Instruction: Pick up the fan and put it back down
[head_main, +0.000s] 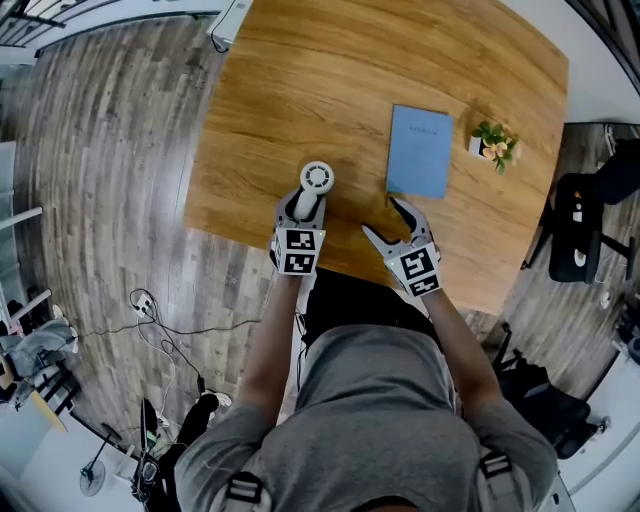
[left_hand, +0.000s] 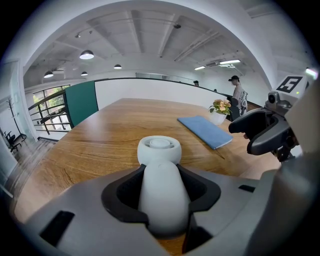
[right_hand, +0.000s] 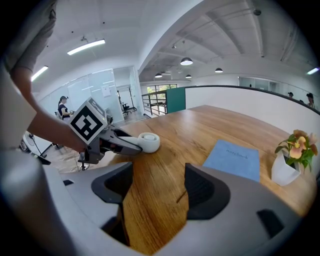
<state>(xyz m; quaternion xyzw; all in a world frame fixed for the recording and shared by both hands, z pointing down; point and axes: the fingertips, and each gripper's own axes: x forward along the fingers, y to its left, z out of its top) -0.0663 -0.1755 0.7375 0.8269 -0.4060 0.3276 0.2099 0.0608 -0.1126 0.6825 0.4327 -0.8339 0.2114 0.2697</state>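
Your left claw (head_main: 306, 206) is clasping the fan (head_main: 317, 179) by its handle, head lying toward 12 o'clock, while your right claw (head_main: 382, 217) is hovering wide, empty.

Upper middle of the head view: a big wooden table (head_main: 330, 90). On it, toward the upper right, a flat blue notebook (head_main: 420, 150). Just right of that, not touching, a small white pot with flowers (head_main: 490, 145). At the right edge, a black chair (head_main: 578, 228). Lower left, thin cables (head_main: 150, 322) on the grey wood floor (head_main: 110, 150)
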